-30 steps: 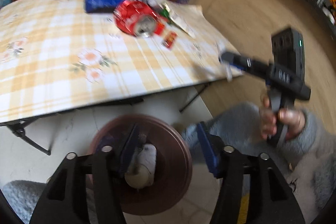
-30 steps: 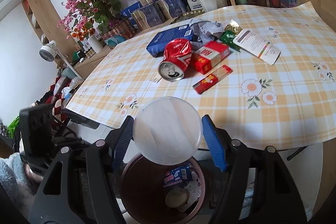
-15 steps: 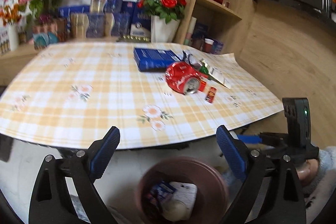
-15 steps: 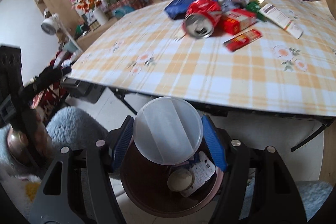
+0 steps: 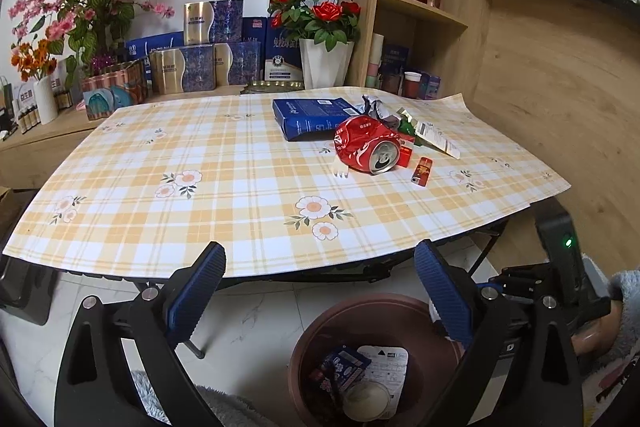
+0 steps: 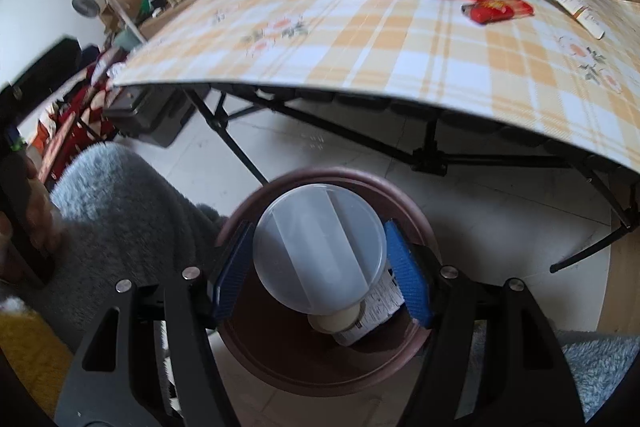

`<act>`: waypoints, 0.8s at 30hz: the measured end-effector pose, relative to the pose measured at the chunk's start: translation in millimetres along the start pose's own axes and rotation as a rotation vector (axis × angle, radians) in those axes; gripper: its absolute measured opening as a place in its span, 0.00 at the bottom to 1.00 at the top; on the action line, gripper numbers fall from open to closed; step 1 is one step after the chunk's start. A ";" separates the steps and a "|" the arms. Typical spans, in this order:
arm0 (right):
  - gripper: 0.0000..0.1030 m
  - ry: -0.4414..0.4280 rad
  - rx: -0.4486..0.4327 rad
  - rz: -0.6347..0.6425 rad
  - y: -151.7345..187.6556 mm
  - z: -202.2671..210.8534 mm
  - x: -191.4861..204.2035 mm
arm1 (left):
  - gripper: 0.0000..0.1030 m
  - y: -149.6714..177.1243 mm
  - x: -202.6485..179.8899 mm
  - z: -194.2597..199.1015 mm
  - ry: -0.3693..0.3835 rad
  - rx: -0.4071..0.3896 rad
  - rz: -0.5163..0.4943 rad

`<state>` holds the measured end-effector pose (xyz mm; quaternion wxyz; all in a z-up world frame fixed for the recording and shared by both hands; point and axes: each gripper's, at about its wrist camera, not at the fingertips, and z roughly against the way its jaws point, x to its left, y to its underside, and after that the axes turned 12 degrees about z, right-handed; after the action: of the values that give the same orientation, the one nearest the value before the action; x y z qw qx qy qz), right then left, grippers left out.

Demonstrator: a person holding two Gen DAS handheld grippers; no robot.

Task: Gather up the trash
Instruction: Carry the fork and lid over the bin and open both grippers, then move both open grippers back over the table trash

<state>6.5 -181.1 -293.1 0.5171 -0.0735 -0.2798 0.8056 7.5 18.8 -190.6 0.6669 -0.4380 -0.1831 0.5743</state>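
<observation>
My right gripper [image 6: 318,231] is shut on a round translucent plastic lid [image 6: 320,247], held just above the mouth of the brown bin [image 6: 280,367]. My left gripper [image 5: 318,251] stands wide open with nothing between its fingers, above the bin's near side [image 5: 304,367] and facing the table. Inside the bin lie a blue wrapper [image 5: 344,367], a white printed paper and a small white cup [image 5: 366,401]. On the checked tablecloth [image 5: 200,187] rest a crushed red can [image 5: 366,149], a blue box [image 5: 312,117], a small red packet [image 5: 422,171] and a white tube [image 5: 436,141].
The bin stands on the pale floor beside the folding table's black legs [image 6: 428,163]. A grey fleece sleeve [image 6: 120,207] lies left of the bin. Flower pots and boxes [image 5: 200,63] line the back; wooden shelves [image 5: 420,7] stand at the right.
My left gripper opened, let a white item fall into the bin, and tilted up toward the table. My right gripper sank with the lid from table level to just over the bin.
</observation>
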 end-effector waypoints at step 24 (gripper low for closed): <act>0.94 0.178 -0.125 -0.143 -9.5 48.1 -35.5 | 0.91 -1.6 12.0 -0.6 -0.019 0.014 0.064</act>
<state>10.5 -227.3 -254.2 0.5902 -0.1568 -0.2871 0.7380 12.2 29.8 -192.7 0.6494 -0.4336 -0.1715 0.6007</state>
